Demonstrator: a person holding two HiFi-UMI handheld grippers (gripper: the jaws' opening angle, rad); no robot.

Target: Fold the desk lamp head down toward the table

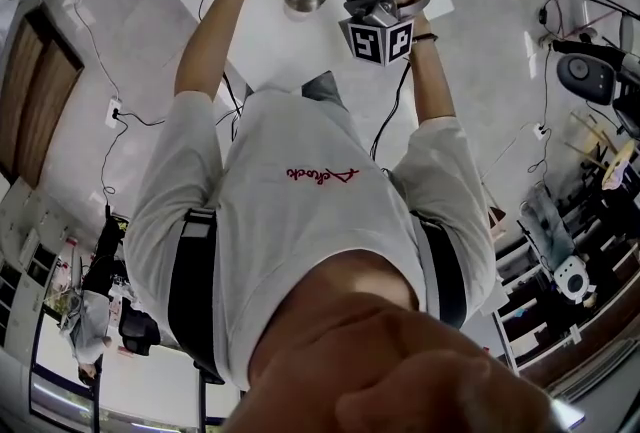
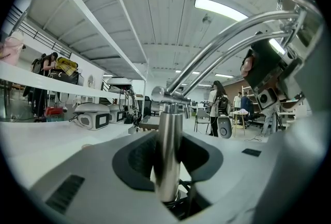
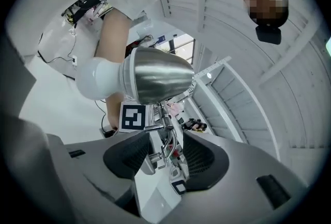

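At the top of the head view, above a white desk point(image 1: 270, 51), you hold the desk lamp between both tools. Your left gripper point(image 2: 168, 137) is clamped on the lamp's upright chrome post point(image 2: 166, 174): its dark fingers point(image 2: 137, 158) press the post from both sides at bottom centre of the left gripper view. The lamp's twin arm rods point(image 2: 227, 42) sweep from there to the upper right.

Your right gripper point(image 3: 164, 153) stands wide open. Its fingers point(image 3: 199, 158) flank the thin rods and hinge below the lamp head point(image 3: 155, 80) with gaps on both sides, and they grip nothing. The chrome head sits at centre frame, lying sideways, with its white bulb point(image 3: 95, 80) pointing left.

The only markings are black-and-white squares on each marker cube point(image 1: 380, 39) and red script point(image 1: 322, 174) across your white shirt. The script is upside down in the frame and too loose to read with certainty.
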